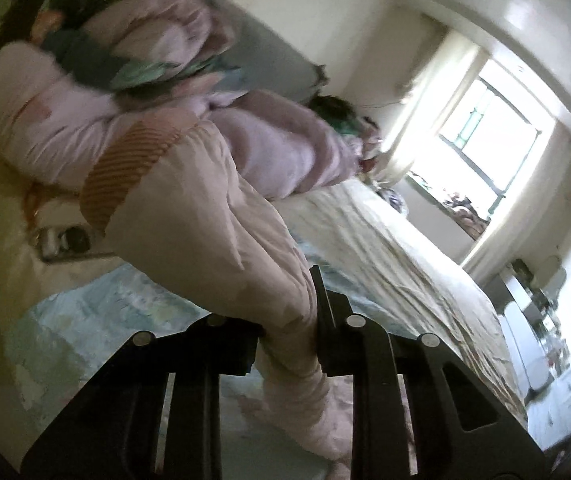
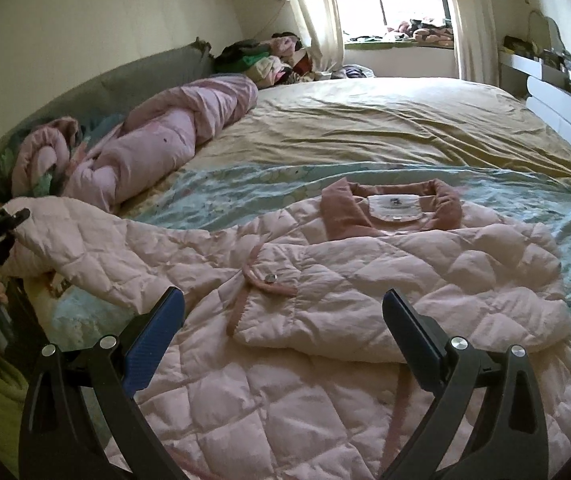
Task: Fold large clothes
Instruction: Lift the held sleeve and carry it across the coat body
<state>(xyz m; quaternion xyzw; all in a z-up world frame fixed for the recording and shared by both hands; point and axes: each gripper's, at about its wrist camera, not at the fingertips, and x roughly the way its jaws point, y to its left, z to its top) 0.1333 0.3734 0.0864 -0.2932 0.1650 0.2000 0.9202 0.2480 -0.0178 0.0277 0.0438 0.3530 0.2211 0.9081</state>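
A pale pink quilted jacket [image 2: 345,280] with a darker pink collar [image 2: 393,208] lies spread on the bed, one sleeve folded across its front. Its other sleeve [image 2: 97,248] stretches out to the left. My left gripper [image 2: 1,232] shows at the left edge of the right wrist view, shut on that sleeve's end. In the left wrist view the sleeve [image 1: 221,248] hangs between the fingers of the left gripper [image 1: 289,320], lifted off the bed. My right gripper [image 2: 285,316] is open and empty, hovering over the jacket's lower front.
A rolled pink duvet [image 2: 157,136] lies along the grey headboard [image 2: 125,76] at the left. The bed [image 2: 385,128] has a yellow sheet, with a light blue patterned cover under the jacket. Piled clothes [image 2: 269,60] sit by the window. White drawers [image 2: 565,112] stand at the right.
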